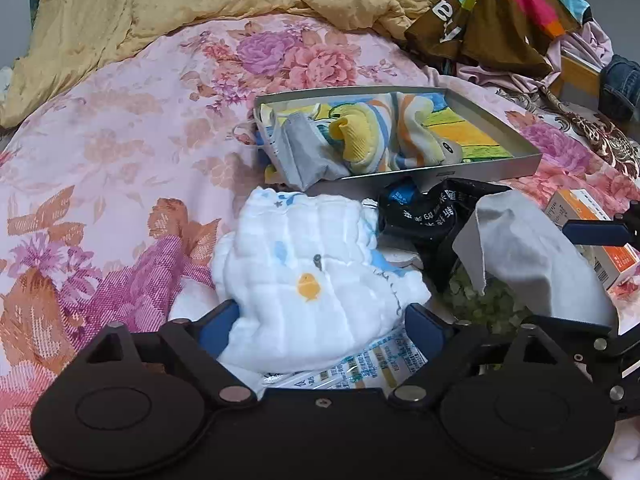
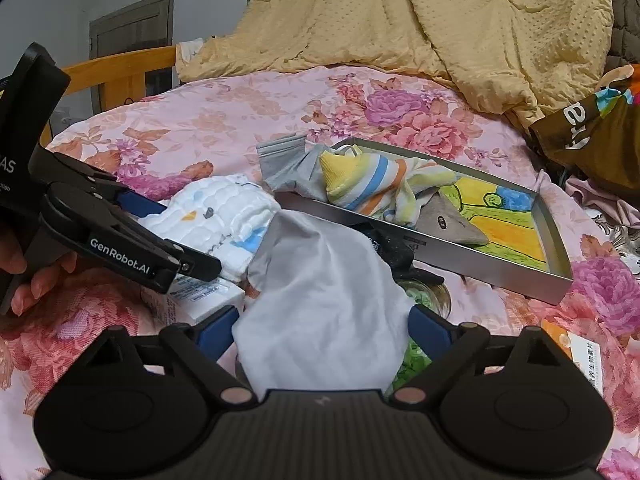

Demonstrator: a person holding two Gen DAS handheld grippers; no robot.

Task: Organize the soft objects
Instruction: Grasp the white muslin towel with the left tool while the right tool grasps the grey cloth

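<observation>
Left gripper [image 1: 322,320] wide apart around white cloth [image 1: 304,280], pads not pressing | far right: tray [image 1: 516,168] already has striped sock [image 1: 384,136] | right view: right gripper [image 2: 322,326] wide apart around grey cloth [image 2: 320,296], no firm hold seen | both cloths near tray, not yet inside; judged about half done.

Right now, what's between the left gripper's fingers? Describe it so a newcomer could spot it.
On the floral bedspread, just in front of the metal tray, lies a white quilted muslin cloth. Unlike the plain grey cloth beside it, it has a small yellow fish print.
</observation>
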